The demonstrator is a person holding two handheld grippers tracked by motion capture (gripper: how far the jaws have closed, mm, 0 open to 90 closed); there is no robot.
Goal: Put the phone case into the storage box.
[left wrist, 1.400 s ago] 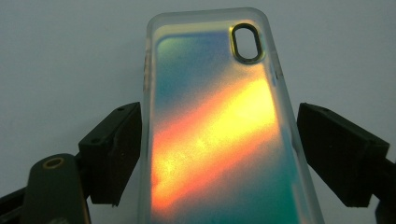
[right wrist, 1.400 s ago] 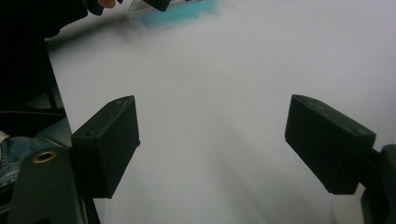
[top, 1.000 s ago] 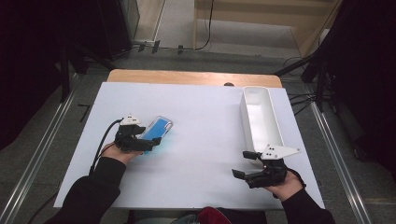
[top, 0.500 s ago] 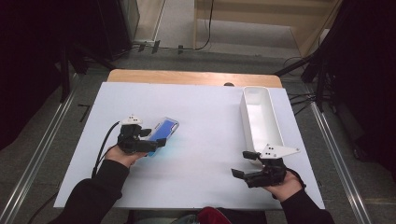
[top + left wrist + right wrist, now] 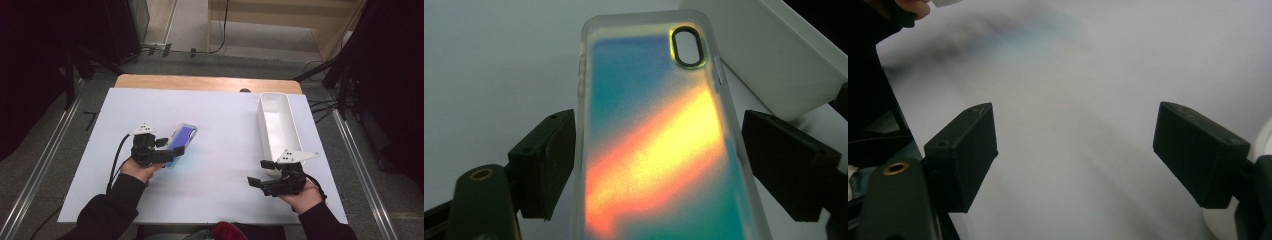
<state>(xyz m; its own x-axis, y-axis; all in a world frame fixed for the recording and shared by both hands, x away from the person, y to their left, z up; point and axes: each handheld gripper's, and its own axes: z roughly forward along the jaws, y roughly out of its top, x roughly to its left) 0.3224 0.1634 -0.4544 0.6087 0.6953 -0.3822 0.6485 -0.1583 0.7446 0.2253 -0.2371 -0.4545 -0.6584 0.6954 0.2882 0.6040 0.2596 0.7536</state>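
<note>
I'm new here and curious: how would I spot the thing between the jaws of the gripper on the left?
Start at the white table sheet. Ahead of the left gripper, away from the long white plastic bin, is a flat translucent phone case. Its shimmering blue-to-orange back and oval camera cutout set it apart.

I see two black grippers. The left gripper (image 5: 172, 150) has a white cap on top and a black cable hanging from it. The right gripper (image 5: 253, 182) has a pale, three-cornered plate on top with small dark dots. Each gripper has two flat, blocky black jaws, and a small brass ring sits near one jaw. The person wears long black sleeves (image 5: 112, 205).
</note>
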